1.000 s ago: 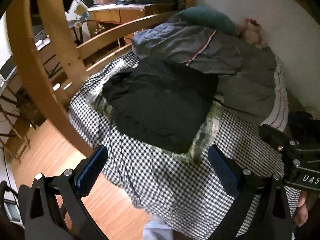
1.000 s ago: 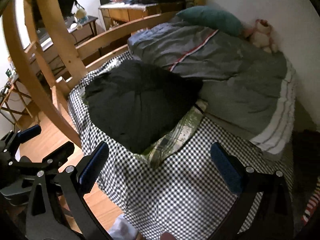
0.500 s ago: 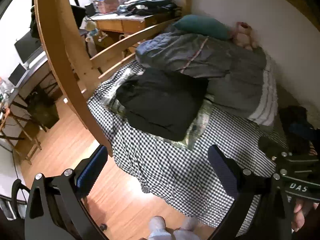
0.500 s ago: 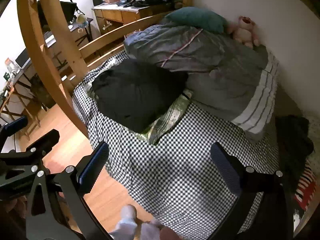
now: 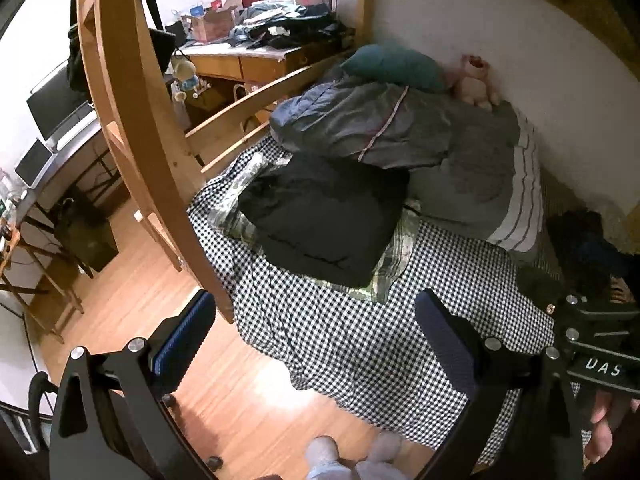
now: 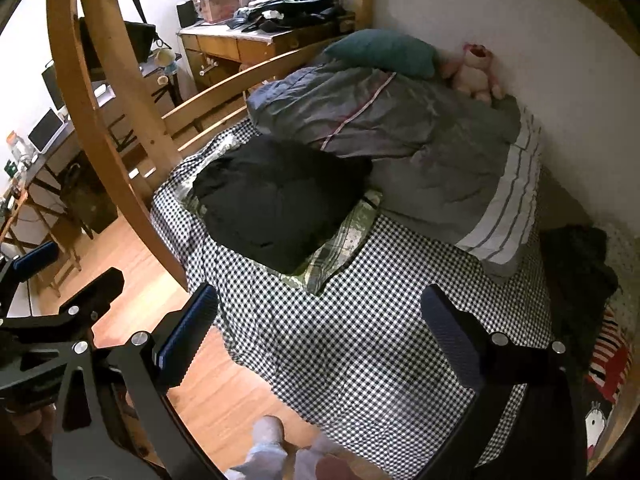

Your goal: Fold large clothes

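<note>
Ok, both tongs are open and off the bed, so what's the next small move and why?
Probably bring the right tongs toward the dark heap of clothes by the wall. The black garment already sits folded on the plaid one. Both the right and left tongs are open and hold nothing, above the checked sheet.

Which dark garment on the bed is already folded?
The black jacket, a neat bundle on the plaid cloth. The dark clothes by the wall lie crumpled.
</note>
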